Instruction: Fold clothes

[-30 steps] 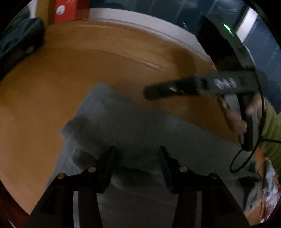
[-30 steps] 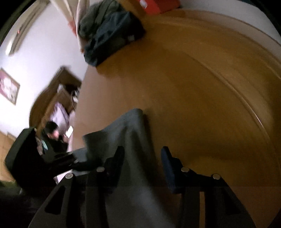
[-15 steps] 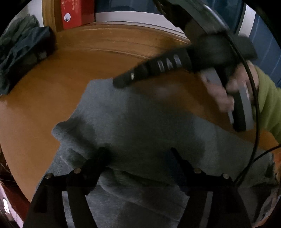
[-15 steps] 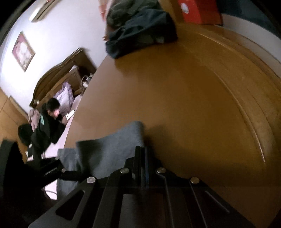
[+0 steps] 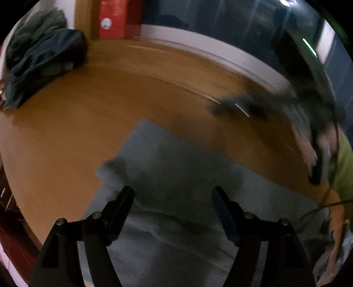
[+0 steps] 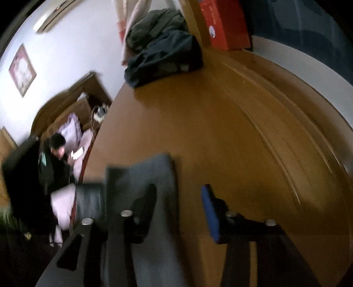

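A grey garment lies partly folded on the wooden table, one layer lying over another. My left gripper hovers just above its near part, open wide, with nothing gripped. In the right wrist view the garment's far corner runs under my right gripper. Its jaws are opening; the cloth edge lies below the left finger and the pads do not press on it. In the left wrist view the right gripper is a dark blur over bare wood, held by a hand with a green sleeve.
A pile of dark clothes sits at the table's far left corner beside a red box. The table's grooved rim curves along the right. Past the left edge a person sits by a bed.
The right gripper's jaws were shut half a second ago and now stand apart. It has drawn back from the garment's far corner. The left gripper's jaws have widened since a second ago.
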`<state>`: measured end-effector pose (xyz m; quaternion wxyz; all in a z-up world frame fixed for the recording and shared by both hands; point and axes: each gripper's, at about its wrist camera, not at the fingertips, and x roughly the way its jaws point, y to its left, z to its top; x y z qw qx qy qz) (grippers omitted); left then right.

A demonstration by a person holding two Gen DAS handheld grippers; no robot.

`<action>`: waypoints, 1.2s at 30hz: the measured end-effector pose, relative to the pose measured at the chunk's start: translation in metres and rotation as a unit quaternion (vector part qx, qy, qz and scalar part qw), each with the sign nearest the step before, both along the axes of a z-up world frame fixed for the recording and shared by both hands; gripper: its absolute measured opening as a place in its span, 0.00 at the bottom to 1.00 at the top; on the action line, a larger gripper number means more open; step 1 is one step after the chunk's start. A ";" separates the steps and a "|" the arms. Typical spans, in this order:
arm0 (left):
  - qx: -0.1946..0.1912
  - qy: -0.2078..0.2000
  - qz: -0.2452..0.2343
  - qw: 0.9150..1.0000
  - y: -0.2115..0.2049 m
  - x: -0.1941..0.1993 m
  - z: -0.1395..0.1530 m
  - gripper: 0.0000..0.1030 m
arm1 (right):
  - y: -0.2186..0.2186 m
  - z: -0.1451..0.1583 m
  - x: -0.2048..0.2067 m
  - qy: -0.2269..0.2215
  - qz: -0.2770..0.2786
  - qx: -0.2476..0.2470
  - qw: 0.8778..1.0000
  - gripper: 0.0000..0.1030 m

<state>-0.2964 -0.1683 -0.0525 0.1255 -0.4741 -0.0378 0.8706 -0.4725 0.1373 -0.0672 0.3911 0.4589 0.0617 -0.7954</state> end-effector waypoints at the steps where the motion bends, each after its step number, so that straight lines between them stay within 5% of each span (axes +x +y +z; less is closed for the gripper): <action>1: -0.002 0.000 0.003 1.000 -0.005 -0.006 0.000 0.69 | 0.011 -0.006 0.007 -0.006 0.009 0.013 1.000 0.43; 5: -0.007 -0.005 0.003 1.000 -0.007 -0.027 -0.005 0.69 | 0.027 -0.037 0.026 -0.042 0.016 0.038 0.998 0.41; 7: -0.012 -0.015 -0.003 1.000 0.001 -0.045 -0.013 0.69 | 0.024 -0.045 0.035 -0.027 0.007 0.050 0.998 0.25; 8: -0.020 -0.019 -0.005 1.000 0.002 -0.047 -0.019 0.69 | 0.023 -0.049 0.039 -0.020 0.002 0.056 0.998 0.04; 12: -0.080 -0.001 -0.005 0.997 0.016 -0.054 -0.032 0.71 | 0.026 -0.058 0.043 0.013 -0.056 0.083 0.995 0.04; 16: -0.074 -0.003 -0.012 0.997 0.018 -0.060 -0.021 0.69 | 0.036 -0.054 0.046 0.019 -0.086 0.074 0.993 0.08; 19: -0.065 0.015 -0.037 0.997 0.023 -0.065 -0.007 0.69 | 0.044 -0.030 0.058 0.040 -0.112 0.056 0.991 0.20; 22: -0.074 0.003 -0.052 0.996 0.028 -0.088 -0.018 0.69 | 0.028 -0.021 0.083 0.045 -0.078 0.041 0.995 0.22; 26: -0.116 0.003 -0.051 0.992 0.034 -0.113 -0.038 0.70 | 0.018 -0.048 0.104 0.022 -0.022 0.091 0.995 0.22; 29: -0.119 -0.001 -0.054 0.991 0.033 -0.120 -0.034 0.71 | 0.019 -0.063 0.104 0.024 -0.025 0.105 0.994 0.28; 36: -0.096 0.022 -0.031 0.995 -0.016 -0.079 0.007 0.70 | 0.038 -0.027 0.122 0.023 -0.084 0.108 0.990 0.34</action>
